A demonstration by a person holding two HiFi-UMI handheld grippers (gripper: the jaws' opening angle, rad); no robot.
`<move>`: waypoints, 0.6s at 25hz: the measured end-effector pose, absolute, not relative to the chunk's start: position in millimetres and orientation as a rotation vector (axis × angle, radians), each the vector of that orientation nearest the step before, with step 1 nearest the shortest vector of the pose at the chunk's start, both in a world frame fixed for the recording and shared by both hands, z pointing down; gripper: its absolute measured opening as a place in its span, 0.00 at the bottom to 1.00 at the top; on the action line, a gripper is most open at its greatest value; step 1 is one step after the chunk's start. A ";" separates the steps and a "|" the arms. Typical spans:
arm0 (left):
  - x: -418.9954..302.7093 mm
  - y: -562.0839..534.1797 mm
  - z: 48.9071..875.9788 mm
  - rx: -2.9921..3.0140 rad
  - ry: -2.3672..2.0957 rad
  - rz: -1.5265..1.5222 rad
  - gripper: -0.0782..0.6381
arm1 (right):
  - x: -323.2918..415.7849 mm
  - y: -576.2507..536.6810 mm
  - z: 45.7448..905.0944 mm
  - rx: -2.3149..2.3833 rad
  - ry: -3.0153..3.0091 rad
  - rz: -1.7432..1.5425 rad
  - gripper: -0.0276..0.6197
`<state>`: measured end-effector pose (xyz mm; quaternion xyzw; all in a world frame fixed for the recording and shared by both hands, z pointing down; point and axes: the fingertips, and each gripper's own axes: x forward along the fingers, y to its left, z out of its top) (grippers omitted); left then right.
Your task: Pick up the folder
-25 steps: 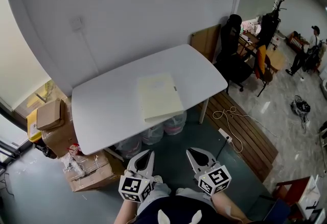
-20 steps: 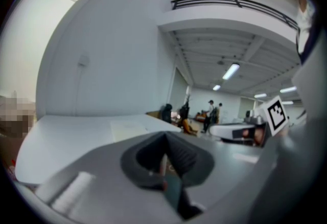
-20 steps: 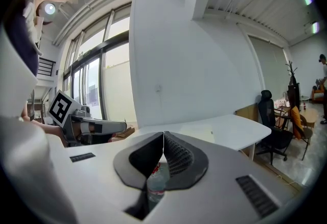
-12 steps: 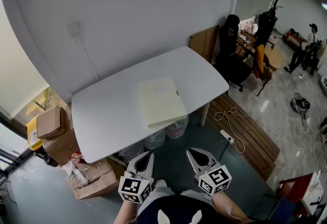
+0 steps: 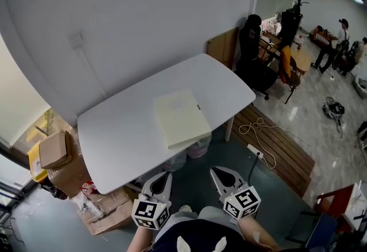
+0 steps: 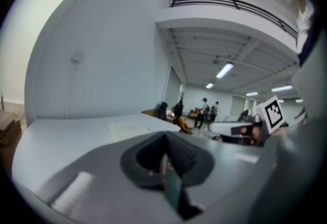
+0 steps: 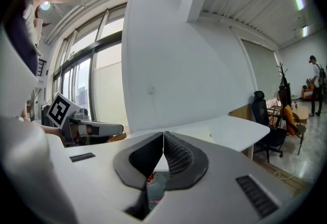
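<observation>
The white table [image 5: 114, 130] stands against the grey wall. The pale yellow folder [image 5: 180, 117] lies flat on its near half. Its long axis runs from the wall side toward the person, and its near short end reaches the table's front edge. The left gripper [image 5: 162, 179] and the right gripper [image 5: 222, 175] hang below that edge, well apart from the folder. Both have their jaws pressed together with nothing between them.
</observation>
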<state>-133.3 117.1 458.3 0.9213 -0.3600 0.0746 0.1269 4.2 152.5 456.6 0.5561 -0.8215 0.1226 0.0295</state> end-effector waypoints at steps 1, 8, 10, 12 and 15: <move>-134.6 116.5 458.6 2.686 -1.040 0.218 0.11 | 3.4 152.8 456.7 1.732 -2.535 0.392 0.06; -135.9 119.0 462.4 2.690 -0.998 0.213 0.11 | -3.4 159.2 459.4 1.764 -2.516 0.403 0.06; -137.0 120.5 463.0 2.688 -0.989 0.207 0.11 | -3.9 161.2 459.1 1.774 -2.514 0.417 0.06; -138.0 121.5 463.5 2.682 -0.986 0.198 0.11 | -2.9 162.8 457.5 1.789 -2.514 0.431 0.06; -138.0 121.8 466.2 2.671 -0.986 0.186 0.11 | -2.3 163.9 459.1 1.790 -2.504 0.436 0.06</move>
